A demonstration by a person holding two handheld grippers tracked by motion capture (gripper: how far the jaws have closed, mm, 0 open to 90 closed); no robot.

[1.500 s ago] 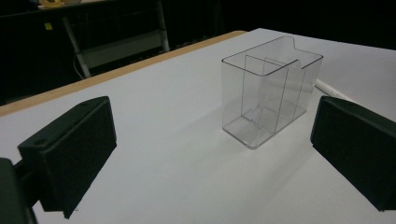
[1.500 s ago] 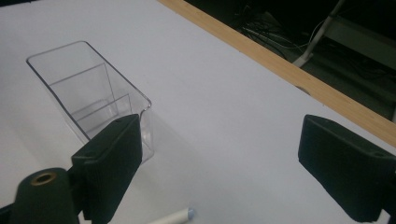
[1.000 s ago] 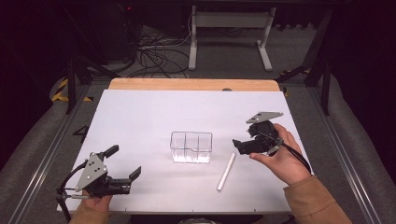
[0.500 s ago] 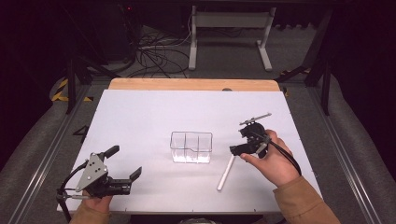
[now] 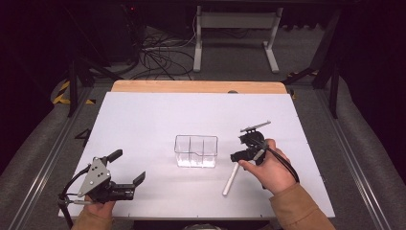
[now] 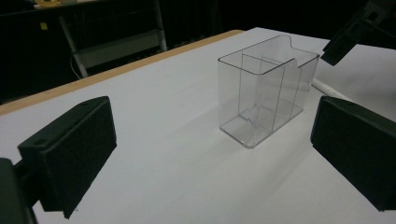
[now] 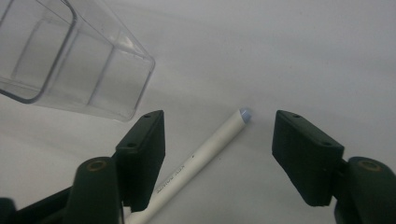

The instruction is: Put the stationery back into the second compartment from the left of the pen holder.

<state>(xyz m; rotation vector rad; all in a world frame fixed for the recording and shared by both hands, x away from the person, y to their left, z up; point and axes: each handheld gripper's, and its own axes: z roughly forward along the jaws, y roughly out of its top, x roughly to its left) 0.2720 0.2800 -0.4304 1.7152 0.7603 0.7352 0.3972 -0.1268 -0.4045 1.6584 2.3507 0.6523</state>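
A clear plastic box (image 5: 196, 151) with divided compartments stands upright at the middle of the white table top (image 5: 143, 120). A white pen (image 5: 231, 179) lies flat just right of it. My right gripper (image 5: 242, 148) hovers low over the pen's far end, pointing down. In the right gripper view the pen (image 7: 205, 154) lies between the jaws of the right gripper (image 7: 223, 140), which have just been closing, and the pads are clear of it. My left gripper (image 5: 127, 166) rests at the near left, open and empty, facing the box (image 6: 266, 88).
A wooden strip (image 5: 196, 86) borders the table's far edge. Grey metal rails run along both sides, with a dark floor, cables and a stand beyond. The clear box corner (image 7: 70, 60) sits close to the right gripper's left jaw.
My right gripper has come down and to the left, onto the pen's far end, and its jaws have narrowed. The left gripper and the box have stayed put.
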